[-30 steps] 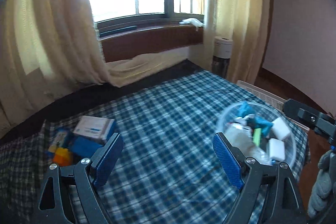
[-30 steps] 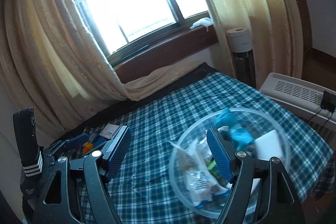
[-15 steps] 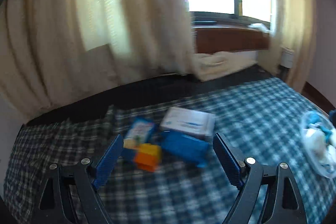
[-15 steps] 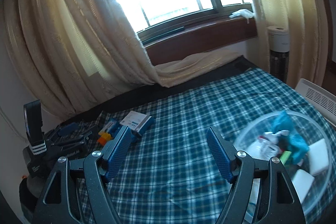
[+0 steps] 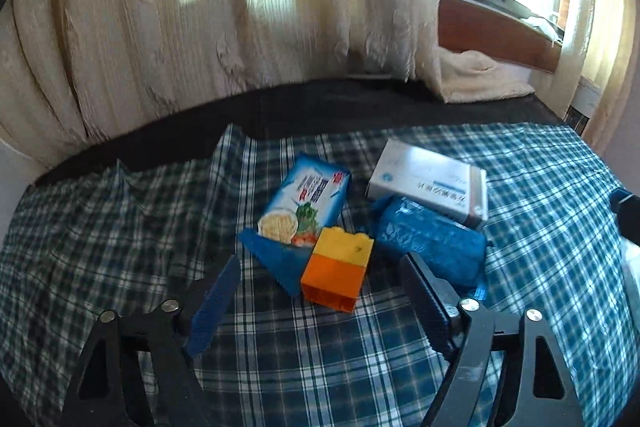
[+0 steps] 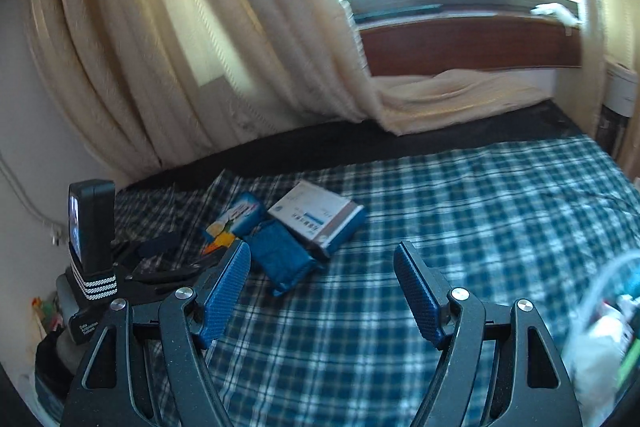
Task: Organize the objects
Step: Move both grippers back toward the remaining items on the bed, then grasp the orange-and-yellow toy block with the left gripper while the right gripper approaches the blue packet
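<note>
The left gripper (image 5: 316, 301) hung over the plaid bedspread (image 5: 120, 227) with its fingers (image 5: 216, 301) apart and empty, the orange-and-yellow block (image 5: 338, 273) just ahead between them; closing carelessly might have caught the noodle packet (image 5: 306, 203) it touched, or nudged the blue pouch (image 5: 430, 245) under the white box (image 5: 430, 183); the right gripper (image 6: 322, 291), likewise spread and empty, hung farther back, near the clear bowl (image 6: 604, 307) at the bed's right edge, which a stray swing could have tipped.

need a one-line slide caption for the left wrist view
Open left tool hovers over a yellow-orange block amid a noodle packet, blue pouch and white box on plaid cloth.
</note>
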Demonstrator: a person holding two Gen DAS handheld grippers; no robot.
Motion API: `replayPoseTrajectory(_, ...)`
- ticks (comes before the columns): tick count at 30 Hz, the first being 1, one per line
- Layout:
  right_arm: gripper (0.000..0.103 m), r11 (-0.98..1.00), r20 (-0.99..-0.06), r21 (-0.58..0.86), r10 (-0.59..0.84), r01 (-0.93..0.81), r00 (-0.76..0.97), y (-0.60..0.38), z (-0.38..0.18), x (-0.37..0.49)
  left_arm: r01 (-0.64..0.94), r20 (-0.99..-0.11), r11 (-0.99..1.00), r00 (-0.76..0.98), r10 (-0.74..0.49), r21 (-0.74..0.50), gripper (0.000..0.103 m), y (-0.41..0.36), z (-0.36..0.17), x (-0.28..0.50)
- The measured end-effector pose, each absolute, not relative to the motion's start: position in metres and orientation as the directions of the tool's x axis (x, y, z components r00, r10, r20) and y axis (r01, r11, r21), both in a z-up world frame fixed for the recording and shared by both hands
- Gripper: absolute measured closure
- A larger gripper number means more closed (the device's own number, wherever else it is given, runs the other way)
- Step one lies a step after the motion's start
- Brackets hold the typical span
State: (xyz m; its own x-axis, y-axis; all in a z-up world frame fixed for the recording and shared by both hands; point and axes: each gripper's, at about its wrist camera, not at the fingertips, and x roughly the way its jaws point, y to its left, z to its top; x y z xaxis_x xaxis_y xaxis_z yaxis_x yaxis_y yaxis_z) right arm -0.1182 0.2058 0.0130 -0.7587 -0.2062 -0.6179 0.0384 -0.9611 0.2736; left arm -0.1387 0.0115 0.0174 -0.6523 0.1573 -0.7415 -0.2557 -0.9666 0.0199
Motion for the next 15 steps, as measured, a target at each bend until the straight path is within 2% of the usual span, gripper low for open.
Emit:
replayPoseTrajectory(2, 0.028, -0.962, -0.639, 0.269, -0.215, 0.047, -0.738, 0.200, 0.004, -0.128, -0.248, -0.753, -0.969, -0.641, 0.151, 0.017, 0.025, 0.011, 0.011, -0.143)
replayPoseTrajectory(3, 0.028, -0.964, -0.650, 0.262, -0.214, 0.050, -0.729, 0.198, -0.001, -0.134, -0.247, -0.759, -0.969, -0.634, 0.150, 0.015, 0.030, 0.011, 0.008, -0.145)
replayPoseTrajectory(8, 0.028, -0.966, -0.677, 0.250, -0.220, 0.061, -0.702, 0.193, -0.017, -0.152, -0.251, -0.790, -0.968, -0.592, 0.160, -0.008, 0.044, 0.010, -0.006, -0.153)
replayPoseTrajectory(13, 0.028, -0.966, -0.686, 0.245, -0.230, 0.079, -0.691, 0.187, -0.023, -0.163, -0.260, -0.790, -0.965, -0.587, 0.179, -0.026, 0.050, 0.008, -0.005, -0.152)
replayPoseTrajectory(15, 0.028, -0.966, -0.688, 0.242, -0.238, 0.093, -0.686, 0.184, -0.025, -0.166, -0.265, -0.791, -0.964, -0.584, 0.185, -0.029, 0.062, 0.008, -0.004, -0.152)
